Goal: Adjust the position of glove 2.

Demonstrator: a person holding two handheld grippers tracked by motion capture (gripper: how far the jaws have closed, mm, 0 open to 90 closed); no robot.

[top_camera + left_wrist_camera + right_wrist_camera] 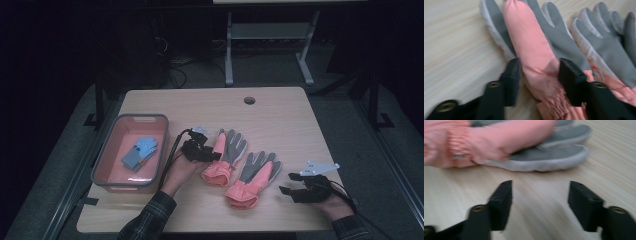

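Note:
Two pink and grey gloves lie palm up, side by side, in the middle of the wooden table (280, 120). My left gripper (215, 156) is at the cuff end of the left glove (230, 147). In the left gripper view its jaws straddle that glove's pink folded part (531, 47) without clearly pressing it, so the left gripper (539, 75) is open. My right gripper (285, 183) hovers just right of the right glove (255, 175). In the right gripper view the right gripper (540, 195) is open over bare wood, and the right glove (529, 152) lies ahead of it.
A pink tub with a grey rim (142, 118) stands at the table's left, with a blue folded item (141, 152) inside. A cable hole (249, 100) sits near the far edge. Another table's legs (229, 55) stand on the dark floor behind.

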